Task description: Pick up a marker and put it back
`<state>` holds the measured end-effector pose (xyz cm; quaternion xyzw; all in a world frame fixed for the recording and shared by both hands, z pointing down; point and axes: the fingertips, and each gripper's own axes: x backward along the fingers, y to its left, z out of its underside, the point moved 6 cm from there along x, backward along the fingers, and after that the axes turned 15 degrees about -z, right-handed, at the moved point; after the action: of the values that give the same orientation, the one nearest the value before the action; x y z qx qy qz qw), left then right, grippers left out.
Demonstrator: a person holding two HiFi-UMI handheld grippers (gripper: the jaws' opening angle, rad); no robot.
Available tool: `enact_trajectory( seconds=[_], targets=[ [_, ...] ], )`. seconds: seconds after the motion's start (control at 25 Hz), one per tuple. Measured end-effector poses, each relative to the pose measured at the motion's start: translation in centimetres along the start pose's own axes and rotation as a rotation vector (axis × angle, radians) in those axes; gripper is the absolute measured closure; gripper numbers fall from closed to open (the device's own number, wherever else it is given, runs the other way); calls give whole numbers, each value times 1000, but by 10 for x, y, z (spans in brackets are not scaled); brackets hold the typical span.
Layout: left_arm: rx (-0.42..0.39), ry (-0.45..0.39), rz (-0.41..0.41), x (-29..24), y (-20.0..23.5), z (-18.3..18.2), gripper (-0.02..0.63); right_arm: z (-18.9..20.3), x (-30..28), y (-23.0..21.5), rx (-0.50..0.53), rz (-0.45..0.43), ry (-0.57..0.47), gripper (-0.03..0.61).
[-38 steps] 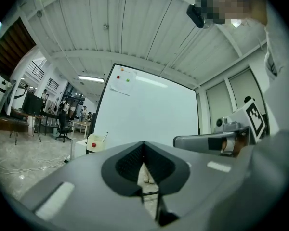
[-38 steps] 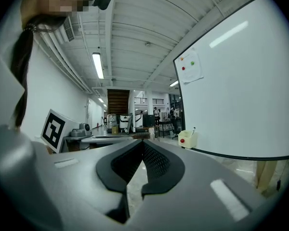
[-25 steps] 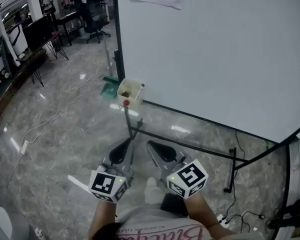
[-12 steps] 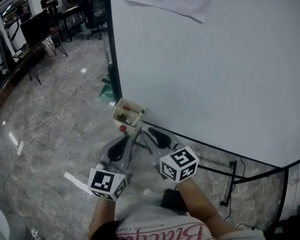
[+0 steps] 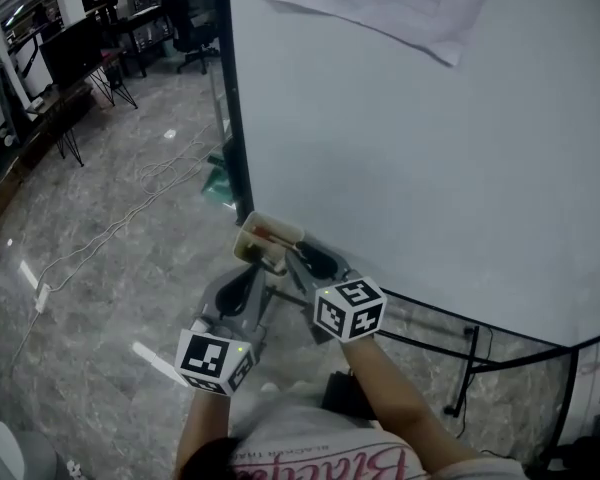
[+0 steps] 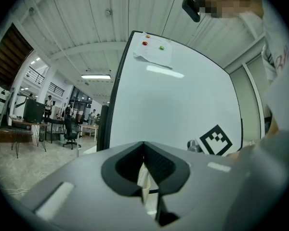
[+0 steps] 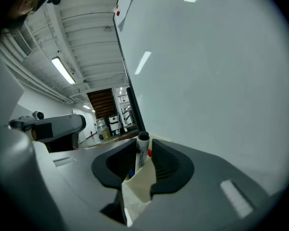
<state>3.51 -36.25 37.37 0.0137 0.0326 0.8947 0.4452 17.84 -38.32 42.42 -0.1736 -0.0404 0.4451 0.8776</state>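
Observation:
A cream marker holder (image 5: 267, 238) hangs at the whiteboard's (image 5: 430, 168) lower left corner, with a red marker (image 5: 272, 235) lying in it. My right gripper (image 5: 296, 258) reaches into the holder. In the right gripper view a black-capped marker (image 7: 143, 147) stands upright between the opening jaws of the right gripper (image 7: 143, 153), with a small gap on each side, and the holder's cream corner (image 7: 139, 186) sits below. My left gripper (image 5: 242, 290) hangs lower left of the holder, apart from it. The left gripper (image 6: 144, 150) has its jaws together and holds nothing.
The board's black stand legs (image 5: 430, 343) run along the marble floor under it, with cables (image 5: 130, 218) to the left. Desks and chairs (image 5: 90, 58) stand far left. A paper sheet (image 5: 380, 3) hangs at the board's top.
My right gripper has moved forward and up from beside the left one to the holder. The left gripper has stayed low, and the view has come closer to the board.

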Motion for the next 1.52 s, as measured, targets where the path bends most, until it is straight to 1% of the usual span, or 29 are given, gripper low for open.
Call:
enact_trajectory(
  seconds=[0.04,0.12,0.24,0.32,0.48,0.6,0.72,0.76,0.88,0.92,1.04,1.32,1.52],
  targets=[
    [0,1,3,-2,1,0,614,0,-2,0,4,-2,-2,500],
    [5,3,9,-4,4,0,614,-1,-5,3,6,-17,-4,508],
    [12,3,15,-6,8,-1,614,-6,-5,9,40,-30,3,511],
    [15,1,21,-6,10,-1,614,-12,-2,15,64,-33,-9,511],
    [15,-12,29,-7,12,-6,614,-32,12,28,104,-35,-59,511],
    [22,-25,33,-8,13,-9,614,-49,29,41,132,-30,-117,511],
    [34,-43,35,-9,14,-13,614,-66,46,56,195,-27,-185,511],
    [27,-48,34,-9,14,-15,614,-70,50,60,214,-26,-197,511],
    [-43,-55,31,-11,10,-20,615,-78,56,66,241,-25,-215,511],
    [-45,-62,38,-11,9,-22,614,-79,56,67,244,-25,-217,511],
    [12,-77,57,-11,7,-24,614,-79,54,67,249,-22,-211,511],
    [-1,-75,51,-11,10,-24,614,-73,43,59,249,-23,-173,511],
    [-5,-79,42,-11,16,-25,614,-50,15,35,222,-12,-80,511]
  ],
)
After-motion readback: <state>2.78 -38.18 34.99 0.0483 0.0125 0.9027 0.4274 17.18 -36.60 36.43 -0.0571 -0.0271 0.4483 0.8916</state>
